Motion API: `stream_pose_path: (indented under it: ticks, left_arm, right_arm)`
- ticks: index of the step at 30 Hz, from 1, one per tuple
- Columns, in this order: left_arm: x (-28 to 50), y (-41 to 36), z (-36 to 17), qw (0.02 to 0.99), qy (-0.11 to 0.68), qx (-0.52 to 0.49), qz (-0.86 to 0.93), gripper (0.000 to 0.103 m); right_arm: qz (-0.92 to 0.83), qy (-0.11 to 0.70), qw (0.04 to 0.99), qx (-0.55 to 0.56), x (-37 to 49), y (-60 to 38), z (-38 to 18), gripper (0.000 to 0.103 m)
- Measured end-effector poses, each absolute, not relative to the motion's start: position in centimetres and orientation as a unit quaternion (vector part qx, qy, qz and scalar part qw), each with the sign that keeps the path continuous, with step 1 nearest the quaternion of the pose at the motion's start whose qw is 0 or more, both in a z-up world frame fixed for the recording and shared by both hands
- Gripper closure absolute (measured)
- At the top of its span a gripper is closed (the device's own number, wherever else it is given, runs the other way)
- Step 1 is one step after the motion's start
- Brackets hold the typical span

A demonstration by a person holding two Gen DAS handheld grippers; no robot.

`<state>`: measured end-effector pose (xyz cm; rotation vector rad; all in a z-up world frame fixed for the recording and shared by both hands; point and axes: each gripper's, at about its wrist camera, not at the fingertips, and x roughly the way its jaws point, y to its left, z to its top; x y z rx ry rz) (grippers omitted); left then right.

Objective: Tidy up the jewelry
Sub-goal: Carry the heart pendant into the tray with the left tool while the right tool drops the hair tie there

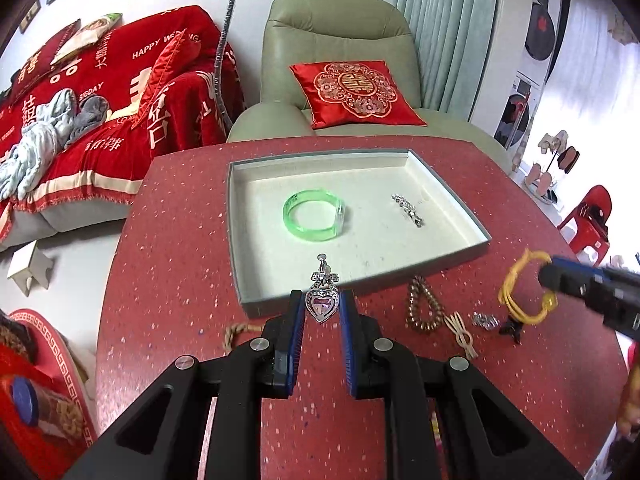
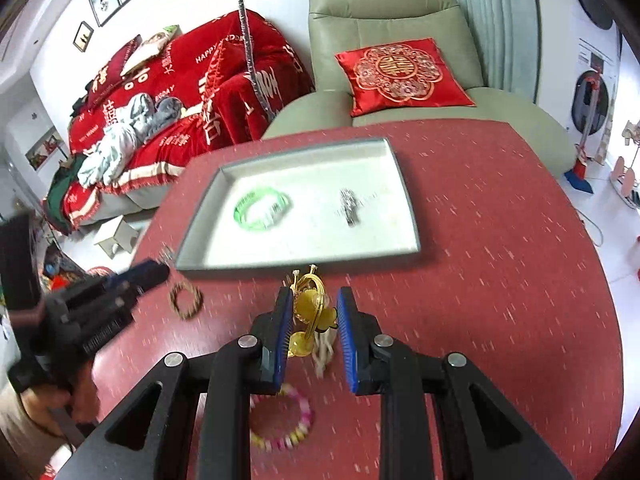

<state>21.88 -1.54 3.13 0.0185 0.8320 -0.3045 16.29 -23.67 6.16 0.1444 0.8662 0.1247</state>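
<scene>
Red speckled table (image 1: 168,240) fills the view, grey tray (image 1: 452,196) on it. Left gripper (image 1: 322,308) pinches a heart pendant (image 1: 322,305) above the tray's near edge; green bangle (image 1: 313,215) lies inside; right gripper (image 2: 310,312) clamps a yellow bracelet (image 2: 310,304).

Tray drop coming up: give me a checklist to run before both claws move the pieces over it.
1. Left claw grips the heart pendant: ok, pinched between the pads.
2. Right claw grips the yellow bracelet: ok.
3. Tray has bare floor for two more pieces: ok, near half is free.
4. Green bangle and silver piece lie clear of the drop spots: ok.
5. Pendant's clasp end free of the tray wall: cannot tell.
</scene>
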Motion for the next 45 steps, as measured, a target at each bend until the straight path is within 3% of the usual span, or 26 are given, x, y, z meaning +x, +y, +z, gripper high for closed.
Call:
stream_pose_path:
  ticks: [12, 21, 30, 42, 43, 45]
  left_arm:
    - [29.9, -2.4, 3.9, 0.901, 0.415, 0.018, -0.124, 0.067]
    - [32.9, -2.9, 0.6, 0.883, 0.454, 0.031, -0.119, 0.067]
    - [34.2, -4.2, -3.0, 0.87, 0.477, 0.051, -0.11, 0.067]
    - [33.8, -6.5, -4.0, 0.883, 0.45, 0.111, -0.081, 0.067]
    - [33.7, -6.5, -4.0, 0.883, 0.448, 0.115, -0.08, 0.067]
    - [33.5, -6.6, -4.0, 0.883, 0.448, 0.116, -0.081, 0.067]
  right_arm:
    - [0.077, 0.43, 0.896, 0.079, 26.0, -23.0, 6.5, 0.078]
    - [0.067, 0.45, 0.883, 0.114, 31.8, -23.6, 3.4, 0.078]
    - [0.051, 0.482, 0.869, 0.099, 33.7, -23.0, -1.6, 0.079]
    - [0.026, 0.483, 0.874, 0.044, 34.2, -22.6, -2.4, 0.077]
    - [0.026, 0.485, 0.873, 0.046, 34.1, -22.6, -2.4, 0.076]
    - [0.028, 0.485, 0.873, 0.051, 34.0, -22.6, -2.3, 0.061]
